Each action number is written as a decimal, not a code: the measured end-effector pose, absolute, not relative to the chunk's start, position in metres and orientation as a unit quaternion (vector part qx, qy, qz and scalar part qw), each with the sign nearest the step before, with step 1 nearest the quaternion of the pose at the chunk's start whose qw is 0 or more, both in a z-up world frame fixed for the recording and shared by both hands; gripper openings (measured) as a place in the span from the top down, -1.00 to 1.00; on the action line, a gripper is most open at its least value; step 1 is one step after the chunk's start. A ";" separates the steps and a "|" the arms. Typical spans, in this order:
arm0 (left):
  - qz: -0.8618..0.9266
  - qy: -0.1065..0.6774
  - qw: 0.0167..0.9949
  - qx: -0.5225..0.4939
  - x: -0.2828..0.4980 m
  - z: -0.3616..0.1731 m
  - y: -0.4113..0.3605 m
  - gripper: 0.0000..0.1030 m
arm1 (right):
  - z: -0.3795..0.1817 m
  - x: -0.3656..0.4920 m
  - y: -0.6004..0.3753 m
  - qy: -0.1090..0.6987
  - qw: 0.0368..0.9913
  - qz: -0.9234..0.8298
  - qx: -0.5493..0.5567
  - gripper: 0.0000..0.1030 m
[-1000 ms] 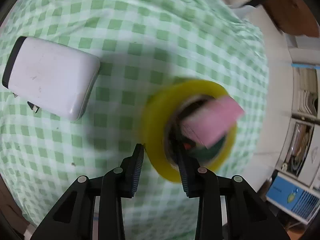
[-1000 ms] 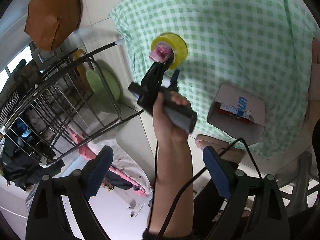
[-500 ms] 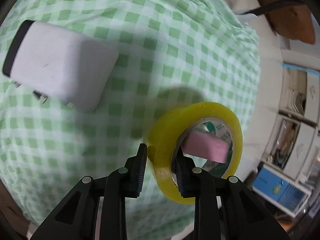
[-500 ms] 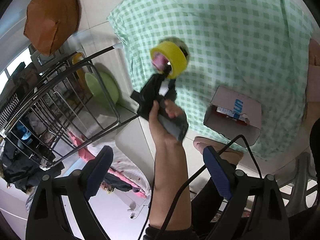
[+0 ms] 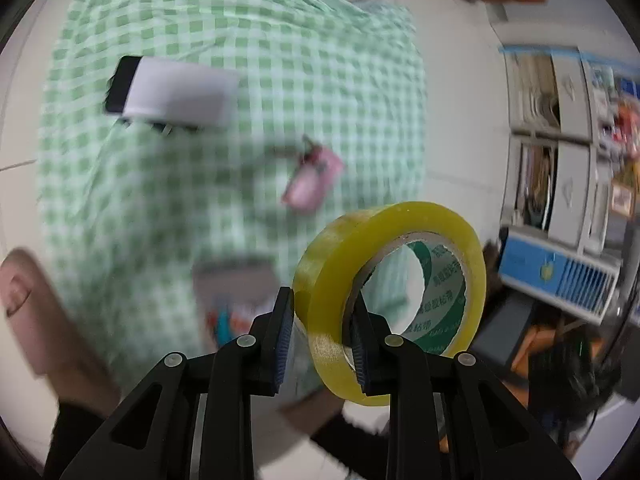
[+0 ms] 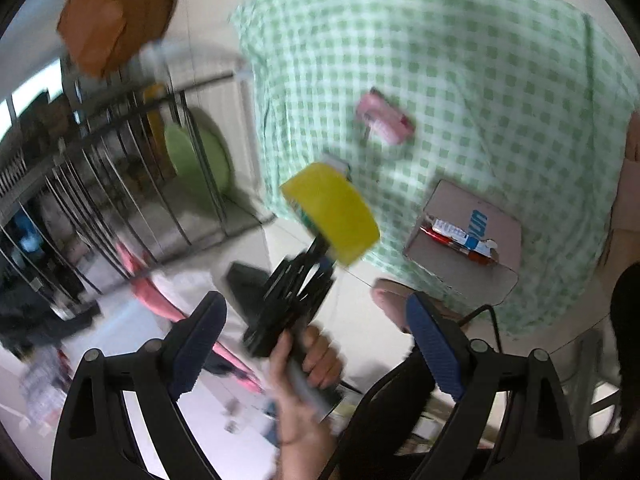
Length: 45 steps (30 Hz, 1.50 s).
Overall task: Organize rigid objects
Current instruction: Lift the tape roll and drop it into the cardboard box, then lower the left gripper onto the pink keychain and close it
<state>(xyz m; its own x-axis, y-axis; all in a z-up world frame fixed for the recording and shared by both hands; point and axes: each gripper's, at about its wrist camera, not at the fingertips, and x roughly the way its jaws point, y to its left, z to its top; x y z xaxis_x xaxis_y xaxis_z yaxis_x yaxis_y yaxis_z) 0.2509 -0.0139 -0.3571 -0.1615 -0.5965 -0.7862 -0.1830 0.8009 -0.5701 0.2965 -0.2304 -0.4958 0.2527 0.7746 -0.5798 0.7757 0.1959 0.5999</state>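
My left gripper is shut on the wall of a yellow tape roll and holds it in the air above the near edge of the green checked cloth. The roll also shows in the right wrist view, on the left gripper. A pink object lies on the cloth; it also shows in the right wrist view. A white charger lies further back. A cardboard box with items inside sits on the cloth. My right gripper is open, empty and high above.
A metal rack with a green bowl stands left of the cloth. A brown cushion lies beyond it. Shelves with a blue-white device line the right in the left wrist view. A foot rests by the box.
My left gripper lifted the tape roll off the cloth and pulled back toward me. The pink object stayed on the cloth where the roll had been around it.
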 end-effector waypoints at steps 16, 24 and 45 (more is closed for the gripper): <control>-0.011 0.756 0.534 -0.378 0.188 -0.334 0.112 0.52 | -0.515 0.290 -0.121 0.748 0.552 0.093 0.357 0.15; -0.049 0.675 0.560 -0.477 0.247 -0.301 0.165 0.47 | -0.576 0.281 -0.106 0.814 0.539 0.046 0.214 0.15; -0.161 0.717 0.670 -0.106 0.293 -0.358 -0.017 0.11 | -0.498 0.324 -0.223 0.623 0.509 0.001 0.594 -0.27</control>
<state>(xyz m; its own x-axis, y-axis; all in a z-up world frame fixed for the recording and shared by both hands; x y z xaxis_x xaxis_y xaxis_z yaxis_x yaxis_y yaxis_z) 0.2932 -0.0173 -0.3578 -0.0802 -0.3678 -0.9264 0.0632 0.9257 -0.3730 0.3244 -0.2227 -0.4983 0.2245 0.7414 -0.6323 0.7385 0.2939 0.6068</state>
